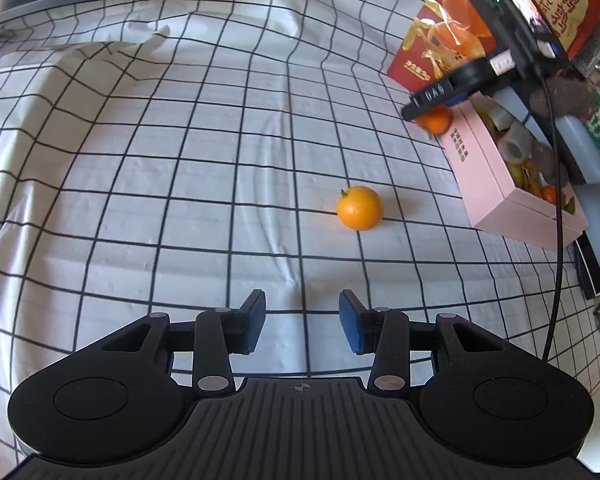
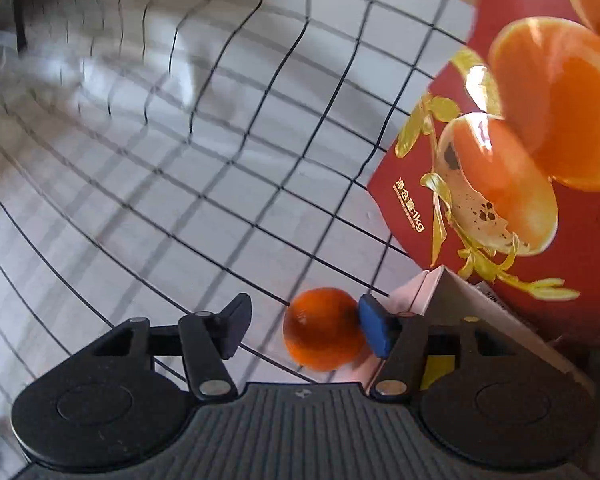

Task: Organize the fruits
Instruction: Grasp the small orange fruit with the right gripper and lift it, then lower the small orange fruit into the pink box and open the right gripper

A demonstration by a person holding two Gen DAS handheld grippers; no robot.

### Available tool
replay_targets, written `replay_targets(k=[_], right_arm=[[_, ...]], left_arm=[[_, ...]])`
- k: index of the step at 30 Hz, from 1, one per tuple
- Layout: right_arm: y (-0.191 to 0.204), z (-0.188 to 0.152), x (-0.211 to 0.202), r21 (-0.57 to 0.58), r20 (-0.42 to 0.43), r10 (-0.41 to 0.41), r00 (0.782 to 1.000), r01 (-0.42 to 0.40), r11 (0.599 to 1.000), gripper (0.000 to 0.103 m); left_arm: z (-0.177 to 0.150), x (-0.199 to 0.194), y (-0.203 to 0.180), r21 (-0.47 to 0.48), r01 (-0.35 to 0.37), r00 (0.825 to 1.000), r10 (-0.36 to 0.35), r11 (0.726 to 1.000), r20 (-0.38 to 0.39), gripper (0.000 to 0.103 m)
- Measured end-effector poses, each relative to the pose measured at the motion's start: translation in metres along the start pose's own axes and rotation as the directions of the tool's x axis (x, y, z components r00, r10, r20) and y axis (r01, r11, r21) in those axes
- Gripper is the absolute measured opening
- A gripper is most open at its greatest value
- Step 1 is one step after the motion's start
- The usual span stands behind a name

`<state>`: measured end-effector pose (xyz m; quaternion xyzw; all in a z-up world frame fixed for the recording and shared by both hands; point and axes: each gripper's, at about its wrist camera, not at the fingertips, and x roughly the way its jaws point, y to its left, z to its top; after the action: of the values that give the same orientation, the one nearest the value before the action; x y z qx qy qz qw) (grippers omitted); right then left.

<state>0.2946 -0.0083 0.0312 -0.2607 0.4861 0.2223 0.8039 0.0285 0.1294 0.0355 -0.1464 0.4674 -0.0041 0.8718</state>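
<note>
— White cloth (image 1: 180,184) with a black grid covers the whole worktop. Where's the fruit?

— One orange (image 1: 359,208) sits loose on the cloth, well ahead of the left tool (image 1: 302,322), whose jaws stand partly apart and empty.

— And the other?

— A second orange (image 2: 322,330) lies between the right tool's (image 2: 306,330) parted jaws, against the blue pad; the black pad stands clear of it.

— Where's that?

— Just beside the pink box (image 1: 496,184) holding other fruit, by the red carton (image 2: 500,200) printed with oranges.

A rumpled white cloth (image 1: 180,160) with black grid lines — brightly lit.
</note>
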Motion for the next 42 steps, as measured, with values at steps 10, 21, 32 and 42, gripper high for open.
replay_targets(k=[10,21,32,42], right_arm=[[-0.002,-0.017,-0.063,0.097,0.091,0.171,0.981,-0.179,0.979,0.035],[0.026,-0.140,-0.103,0.366,0.191,0.496,0.847,-0.531,0.765,0.023],[0.040,-0.183,-0.115,0.363,0.195,0.367,0.909,-0.415,0.834,0.023],[0.044,-0.174,-0.122,0.305,0.192,0.342,0.920,-0.387,0.870,0.033]], left_arm=[[0.015,0.001,-0.005,0.016,0.023,0.999,-0.024,1.000,0.023,0.045],[0.024,0.020,-0.028,0.100,0.038,0.999,-0.037,0.994,-0.017,0.045],[0.026,0.045,-0.055,0.181,0.063,0.997,-0.052,0.982,-0.063,0.044],[0.036,0.047,-0.049,0.181,0.091,0.995,-0.084,0.979,-0.048,0.044]])
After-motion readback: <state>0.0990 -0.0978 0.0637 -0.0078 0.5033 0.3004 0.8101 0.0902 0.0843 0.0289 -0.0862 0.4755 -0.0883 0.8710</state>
